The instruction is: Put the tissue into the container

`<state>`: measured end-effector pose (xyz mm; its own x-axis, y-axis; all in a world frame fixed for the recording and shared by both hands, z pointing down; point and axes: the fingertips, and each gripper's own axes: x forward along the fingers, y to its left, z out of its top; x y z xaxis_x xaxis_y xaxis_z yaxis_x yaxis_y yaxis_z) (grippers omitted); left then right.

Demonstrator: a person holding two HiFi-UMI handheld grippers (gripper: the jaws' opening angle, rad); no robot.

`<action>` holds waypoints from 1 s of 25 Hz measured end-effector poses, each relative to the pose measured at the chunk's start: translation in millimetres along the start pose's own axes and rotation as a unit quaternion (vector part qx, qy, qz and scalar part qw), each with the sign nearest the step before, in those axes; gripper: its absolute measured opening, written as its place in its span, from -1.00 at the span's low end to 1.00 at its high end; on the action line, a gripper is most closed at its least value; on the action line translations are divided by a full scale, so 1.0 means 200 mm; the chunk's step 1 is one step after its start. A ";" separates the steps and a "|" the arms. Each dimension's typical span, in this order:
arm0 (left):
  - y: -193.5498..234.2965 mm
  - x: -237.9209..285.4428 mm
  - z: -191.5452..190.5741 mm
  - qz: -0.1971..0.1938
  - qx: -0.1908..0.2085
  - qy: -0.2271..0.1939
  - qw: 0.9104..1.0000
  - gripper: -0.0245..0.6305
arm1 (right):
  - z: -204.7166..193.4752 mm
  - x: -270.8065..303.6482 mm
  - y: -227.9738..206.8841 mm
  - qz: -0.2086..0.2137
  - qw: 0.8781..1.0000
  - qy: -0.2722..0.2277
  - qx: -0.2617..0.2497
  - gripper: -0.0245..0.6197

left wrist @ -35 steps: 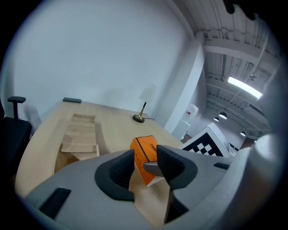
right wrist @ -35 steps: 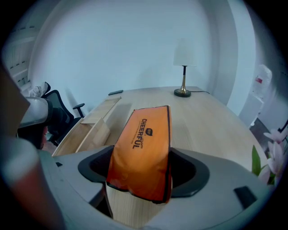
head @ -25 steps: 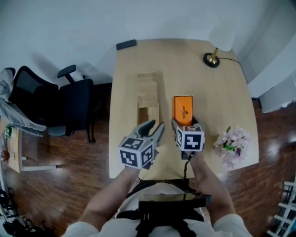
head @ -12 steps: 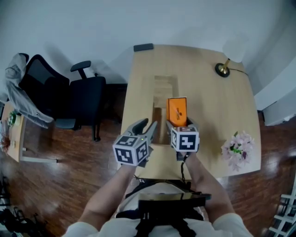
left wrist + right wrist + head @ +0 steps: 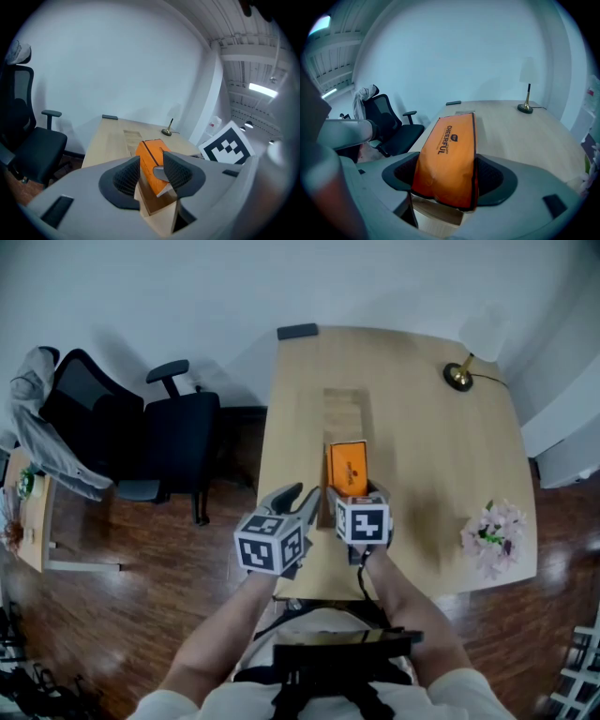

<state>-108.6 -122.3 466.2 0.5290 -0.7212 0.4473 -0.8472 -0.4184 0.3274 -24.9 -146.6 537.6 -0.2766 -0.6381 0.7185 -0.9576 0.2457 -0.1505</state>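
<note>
On the table [image 5: 422,456], the tissue pack [image 5: 347,468] is over the container's [image 5: 343,413] near end; from it, the lamp [image 5: 459,376] stands at two o'clock; the flowers [image 5: 490,535] at four; the chair [image 5: 141,442] at nine, beside the table.

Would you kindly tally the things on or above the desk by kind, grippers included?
Grippers: 2 (left gripper, right gripper)
Orange tissue pack: 1
Wooden container: 1
Lamp: 1
Flower bunch: 1
Dark flat object: 1
Total: 7
</note>
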 end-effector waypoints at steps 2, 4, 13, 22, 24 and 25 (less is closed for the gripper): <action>0.01 0.01 -0.02 -0.004 0.001 0.006 1.000 -0.44 | -0.03 0.03 0.00 -0.004 1.000 0.006 0.008 0.26; 0.01 0.02 -0.04 -0.009 0.000 0.013 1.000 -0.44 | -0.05 0.06 0.02 -0.004 1.000 0.011 0.014 0.26; 0.03 0.03 -0.11 -0.025 -0.005 0.030 0.999 -0.44 | -0.10 0.14 0.02 -0.019 0.998 0.026 0.046 0.24; 0.04 0.05 -0.11 -0.034 -0.007 0.036 0.999 -0.44 | -0.20 0.24 0.02 -0.027 0.997 0.055 0.039 0.26; 0.04 0.05 -0.12 -0.037 -0.008 0.036 0.999 -0.44 | -0.21 0.25 0.02 -0.035 0.997 0.060 0.034 0.26; 0.03 0.06 -0.12 -0.038 -0.008 0.037 0.999 -0.44 | -0.20 0.25 0.02 -0.039 0.997 0.059 0.031 0.26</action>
<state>-107.1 -120.1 492.6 0.5948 -0.6450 0.4798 -0.8036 -0.4608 0.3767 -39.3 -148.2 601.3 -0.1936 -0.5629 0.8036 -0.9799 0.1506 -0.1306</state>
